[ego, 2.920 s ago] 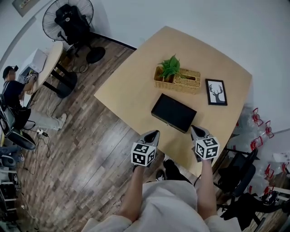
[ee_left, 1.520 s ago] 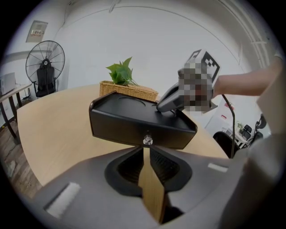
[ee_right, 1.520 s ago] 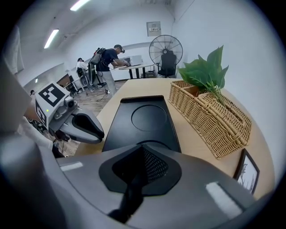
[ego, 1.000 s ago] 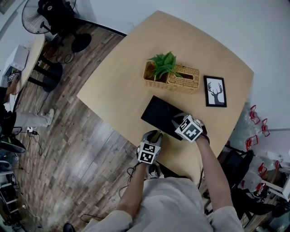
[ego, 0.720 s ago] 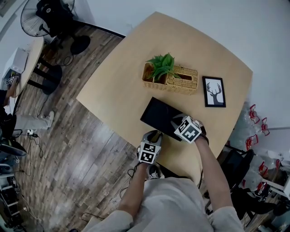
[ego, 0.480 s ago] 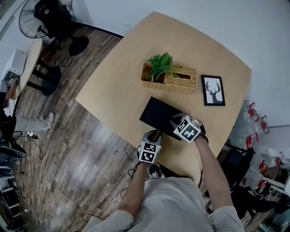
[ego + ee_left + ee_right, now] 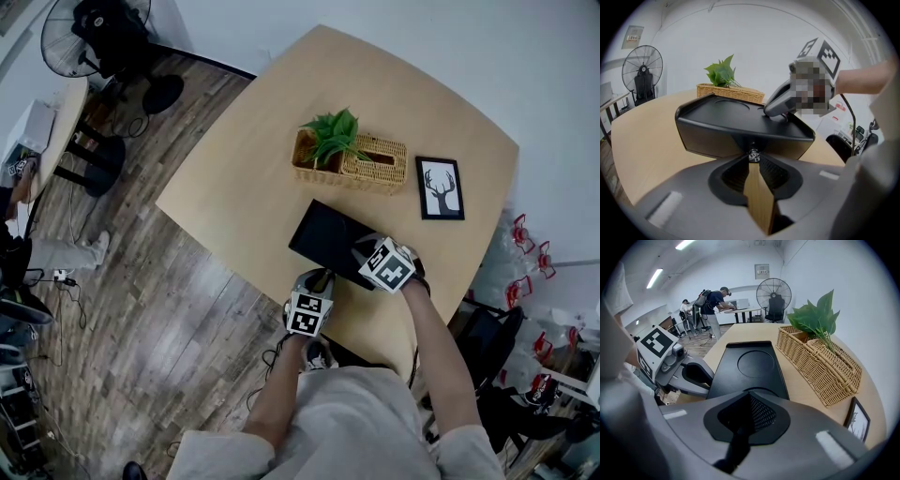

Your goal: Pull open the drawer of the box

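The flat, matte black box (image 7: pixel 328 234) lies near the front edge of the pale wooden bench (image 7: pixel 234 159). Its top is a shallow tray with a raised rim and a round recess. At the box's near side, the left gripper (image 7: pixel 320 277) is pressed together on a small metal knob (image 7: pixel 753 156) at the middle of the front face. The right gripper (image 7: pixel 362 247), jaws closed together, rests its tip on the box's top. Behind the box are a woven wicker basket (image 7: pixel 370 167) with a leafy green plant (image 7: pixel 333 131), and a framed picture (image 7: pixel 439 187).

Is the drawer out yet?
Shut: the drawer front lies flush in the box; the left tongs pinch its knob.
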Available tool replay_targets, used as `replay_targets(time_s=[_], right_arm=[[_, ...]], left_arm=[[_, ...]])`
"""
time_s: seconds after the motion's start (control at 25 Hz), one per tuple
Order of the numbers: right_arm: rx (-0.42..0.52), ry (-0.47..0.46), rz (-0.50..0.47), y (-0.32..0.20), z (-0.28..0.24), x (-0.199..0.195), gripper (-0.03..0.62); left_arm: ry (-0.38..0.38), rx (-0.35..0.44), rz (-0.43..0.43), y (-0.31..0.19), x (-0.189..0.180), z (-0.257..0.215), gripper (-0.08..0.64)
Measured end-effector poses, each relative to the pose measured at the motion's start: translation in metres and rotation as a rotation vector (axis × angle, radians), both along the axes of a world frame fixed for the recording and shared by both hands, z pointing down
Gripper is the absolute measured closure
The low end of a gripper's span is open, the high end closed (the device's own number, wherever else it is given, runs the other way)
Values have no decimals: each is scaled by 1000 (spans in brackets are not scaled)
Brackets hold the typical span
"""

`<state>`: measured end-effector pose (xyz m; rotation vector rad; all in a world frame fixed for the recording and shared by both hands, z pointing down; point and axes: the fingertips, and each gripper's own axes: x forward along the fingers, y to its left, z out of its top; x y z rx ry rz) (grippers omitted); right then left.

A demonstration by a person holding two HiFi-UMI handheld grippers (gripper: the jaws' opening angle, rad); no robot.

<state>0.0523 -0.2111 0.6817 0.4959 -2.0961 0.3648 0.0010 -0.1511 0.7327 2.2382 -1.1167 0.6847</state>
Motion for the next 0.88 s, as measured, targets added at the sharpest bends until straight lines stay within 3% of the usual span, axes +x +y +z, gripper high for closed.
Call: replay_targets(time_s=[0.88], right_arm=[[21,8,-3,0,-1,-1,592]], left_arm=[[2,4,-9,16,-11,2,434]])
